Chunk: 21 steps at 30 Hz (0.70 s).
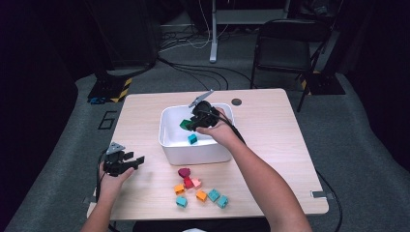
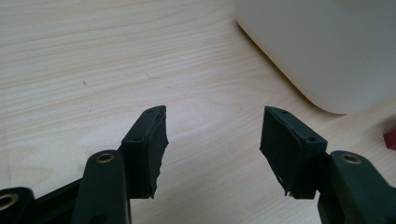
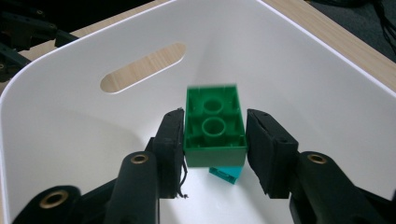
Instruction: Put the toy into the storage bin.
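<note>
A white bin [image 1: 167, 145] stands mid-table. Inside it my right gripper [image 1: 192, 123] has a green brick [image 1: 185, 124] between its jaws. In the right gripper view the green brick [image 3: 215, 126] shows its hollow underside and is blurred at its top edge; the pads [image 3: 170, 140] stand just beside its sides, and I read my right gripper [image 3: 215, 114] as open. Beneath it a teal brick [image 3: 226, 173] lies on the bin [image 3: 70, 121] floor, the same teal brick [image 1: 193, 139] as in the high view. My left gripper [image 1: 135, 161] rests open and empty at the table's left; its pads [image 2: 149, 140] frame bare wood.
Several loose bricks lie in front of the bin: a dark red one [image 1: 183, 172], orange ones [image 1: 201, 195] and teal ones [image 1: 213, 195]. The bin's corner [image 2: 327, 46] and a red brick's edge [image 2: 391, 138] lie ahead of my left gripper. A black chair [image 1: 283, 46] stands behind the table.
</note>
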{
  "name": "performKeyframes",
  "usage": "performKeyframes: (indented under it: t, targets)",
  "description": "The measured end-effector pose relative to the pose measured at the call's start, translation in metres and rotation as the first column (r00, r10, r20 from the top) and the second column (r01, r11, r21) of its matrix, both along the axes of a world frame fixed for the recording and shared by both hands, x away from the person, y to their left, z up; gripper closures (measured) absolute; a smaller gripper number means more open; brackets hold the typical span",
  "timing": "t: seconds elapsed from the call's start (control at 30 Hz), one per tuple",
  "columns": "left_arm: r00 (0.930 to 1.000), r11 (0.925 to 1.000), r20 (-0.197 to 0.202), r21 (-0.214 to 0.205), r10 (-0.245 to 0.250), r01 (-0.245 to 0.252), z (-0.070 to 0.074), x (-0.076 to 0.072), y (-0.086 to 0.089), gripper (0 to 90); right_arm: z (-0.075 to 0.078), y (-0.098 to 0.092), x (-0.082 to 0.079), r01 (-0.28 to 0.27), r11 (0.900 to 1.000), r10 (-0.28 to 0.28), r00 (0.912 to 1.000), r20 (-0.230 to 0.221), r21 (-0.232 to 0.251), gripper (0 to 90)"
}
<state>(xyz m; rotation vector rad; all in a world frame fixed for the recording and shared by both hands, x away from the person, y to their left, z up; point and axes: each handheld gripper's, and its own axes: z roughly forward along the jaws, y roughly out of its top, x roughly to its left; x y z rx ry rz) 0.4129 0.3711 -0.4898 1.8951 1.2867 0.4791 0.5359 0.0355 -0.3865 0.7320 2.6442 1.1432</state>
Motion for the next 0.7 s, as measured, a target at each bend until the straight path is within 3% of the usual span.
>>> performKeyframes:
  t: [0.13,0.3,0.7]
  targets:
    - [1.0,1.0,0.003,0.001,0.001,-0.001,0.0,0.0,0.0,40.8,0.002,-0.001,-0.001,0.022,0.9998,-0.022,0.9997,0.007,0.0,54.1]
    - [1.0,1.0,0.004,-0.002,0.002,-0.002,0.0,0.0,0.0,40.8,0.013,-0.008,-0.007,0.029,0.9986,-0.031,0.9988,0.038,0.044,52.6]
    - [1.0,1.0,0.003,0.001,0.004,-0.004,0.0,0.0,0.0,40.7,0.041,-0.033,-0.036,-0.013,0.9976,0.006,0.995,0.1,0.068,52.8]
